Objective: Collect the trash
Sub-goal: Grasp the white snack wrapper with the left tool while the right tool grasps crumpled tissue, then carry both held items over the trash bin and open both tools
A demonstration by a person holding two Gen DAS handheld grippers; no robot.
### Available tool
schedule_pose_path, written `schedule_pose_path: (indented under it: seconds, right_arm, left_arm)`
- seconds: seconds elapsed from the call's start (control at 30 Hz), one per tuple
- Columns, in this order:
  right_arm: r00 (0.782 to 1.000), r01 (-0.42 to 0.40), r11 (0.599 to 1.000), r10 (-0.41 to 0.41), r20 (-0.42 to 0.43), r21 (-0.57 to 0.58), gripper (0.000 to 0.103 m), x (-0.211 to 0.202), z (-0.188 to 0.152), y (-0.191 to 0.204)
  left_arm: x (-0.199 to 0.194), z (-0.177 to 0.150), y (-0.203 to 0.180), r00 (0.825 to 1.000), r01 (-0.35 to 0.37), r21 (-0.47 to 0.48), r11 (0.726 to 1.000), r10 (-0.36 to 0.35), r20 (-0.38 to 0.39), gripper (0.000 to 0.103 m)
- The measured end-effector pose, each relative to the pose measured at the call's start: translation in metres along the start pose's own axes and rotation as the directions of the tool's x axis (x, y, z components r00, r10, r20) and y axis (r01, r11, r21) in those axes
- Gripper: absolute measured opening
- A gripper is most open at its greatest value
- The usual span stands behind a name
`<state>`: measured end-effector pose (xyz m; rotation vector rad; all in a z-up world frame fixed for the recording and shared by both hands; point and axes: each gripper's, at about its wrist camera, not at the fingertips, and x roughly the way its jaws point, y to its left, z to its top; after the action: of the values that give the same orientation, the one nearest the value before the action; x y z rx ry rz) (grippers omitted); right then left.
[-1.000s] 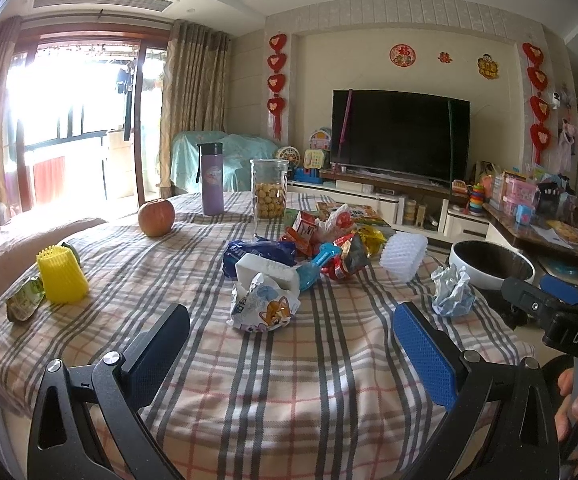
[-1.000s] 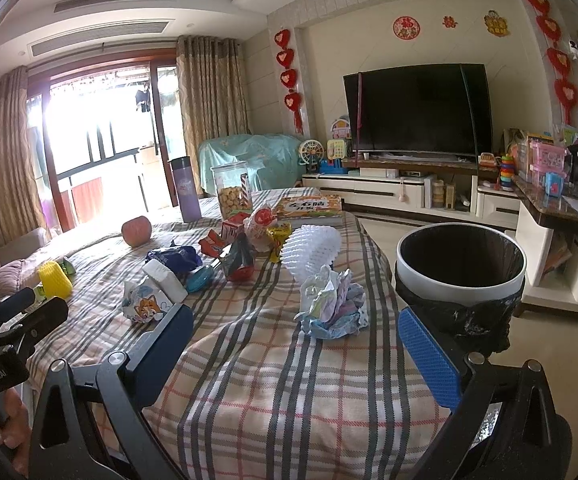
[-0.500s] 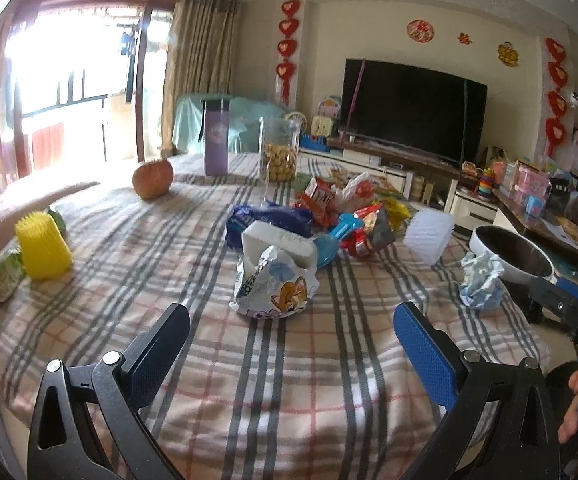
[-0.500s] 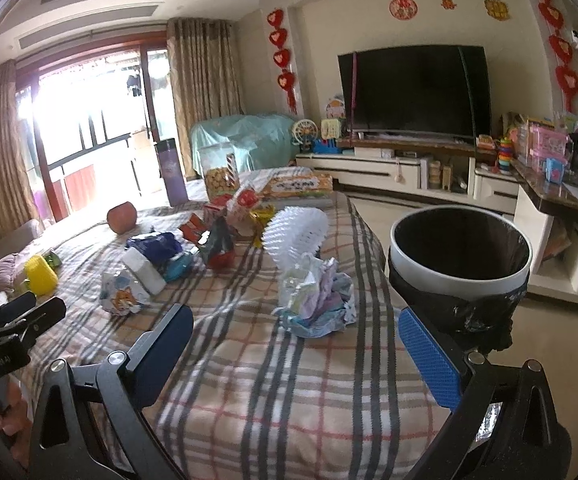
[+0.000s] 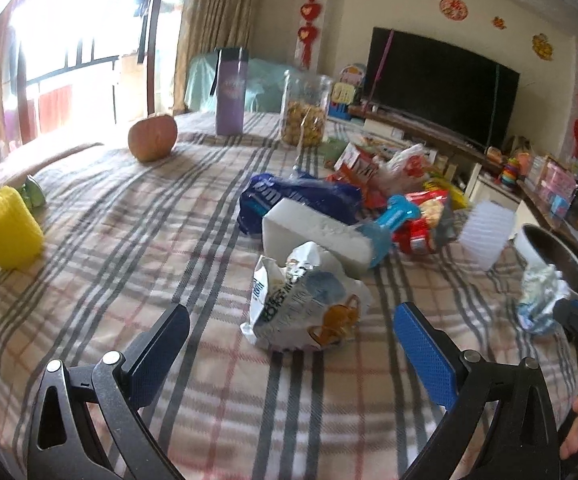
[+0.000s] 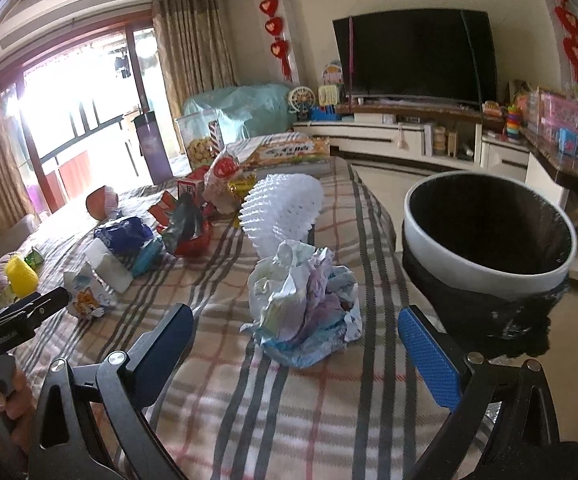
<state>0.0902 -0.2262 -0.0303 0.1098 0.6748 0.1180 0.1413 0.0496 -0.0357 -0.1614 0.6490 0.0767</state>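
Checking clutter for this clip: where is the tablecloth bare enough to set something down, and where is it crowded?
Bare cloth lies between the yellow foam sleeve, the apple and the cartoon snack bag, and along the near edge under both open tongs, left and right. Crowded: the wrapper heap mid-table, plus the crumpled paper wad by the bin.

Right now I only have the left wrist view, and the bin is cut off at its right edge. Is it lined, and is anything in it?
Observer: The bin has a black liner folded over its white rim; no trash shows inside, though the bottom is too dark to tell.
Operator: What sits ahead of the right gripper?
Observer: The right gripper is open, with the crumpled wrapper just beyond its fingertips, untouched.
Operator: Anything behind the snack pile?
Observer: A flat orange box lies at the table's far end.
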Motion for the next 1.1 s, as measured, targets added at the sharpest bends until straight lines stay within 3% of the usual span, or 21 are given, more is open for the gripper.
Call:
schedule_pose_path:
  seconds: [0.07, 0.13, 0.17, 0.2, 0.23, 0.27, 0.4, 0.53, 0.83, 1.1]
  right_arm:
    - [1.000, 0.001, 1.000, -0.001, -0.016, 0.009, 0.101, 0.006, 0.002, -0.003]
    - [0.999, -0.012, 1.000, 0.013, -0.033, 0.026, 0.094, 0.012, 0.001, -0.007]
    - [0.999, -0.020, 0.999, 0.022, -0.043, 0.037, 0.090, 0.016, 0.001, -0.010]
    - [0.998, -0.030, 0.998, 0.032, -0.053, 0.047, 0.077, 0.018, 0.001, -0.012]
    - [0.997, -0.042, 0.997, 0.046, -0.065, 0.065, 0.059, 0.021, 0.000, -0.015]
    - [0.996, -0.051, 0.995, 0.057, -0.071, 0.080, 0.052, 0.022, -0.001, -0.017]
    - [0.994, -0.084, 0.991, 0.090, -0.061, 0.102, 0.042, 0.018, -0.004, -0.022]
    - [0.993, -0.096, 0.991, 0.102, -0.057, 0.094, 0.037, 0.011, -0.004, -0.023]
    - [0.994, -0.102, 0.989, 0.106, -0.034, 0.106, 0.036, -0.003, 0.003, -0.031]
    - [0.997, -0.079, 0.990, 0.079, 0.005, 0.120, 0.036, -0.020, 0.014, -0.052]
  left_arm:
    - [0.011, 0.002, 0.000, 1.000, -0.007, -0.008, 1.000, 0.006, -0.028, 0.100]
    - [0.020, 0.003, 0.000, 0.999, 0.006, -0.020, 1.000, -0.007, -0.053, 0.089]
    - [0.025, 0.004, 0.001, 0.997, 0.028, -0.036, 0.999, -0.031, -0.075, 0.077]
    - [0.030, 0.006, 0.003, 0.995, 0.048, -0.051, 0.998, -0.053, -0.089, 0.065]
    - [0.033, 0.006, 0.005, 0.991, 0.080, -0.073, 0.994, -0.088, -0.104, 0.059]
    - [0.035, 0.005, 0.007, 0.986, 0.110, -0.094, 0.989, -0.121, -0.113, 0.054]
    - [0.029, 0.003, 0.005, 0.988, 0.119, -0.080, 0.990, -0.126, -0.089, 0.047]
    - [0.020, -0.001, -0.006, 0.985, 0.151, -0.056, 0.987, -0.155, -0.081, 0.045]
    - [-0.003, 0.004, -0.040, 0.970, 0.238, 0.015, 0.971, -0.237, -0.064, 0.045]
    - [0.002, 0.015, -0.079, 0.954, 0.295, 0.078, 0.952, -0.288, -0.086, 0.045]
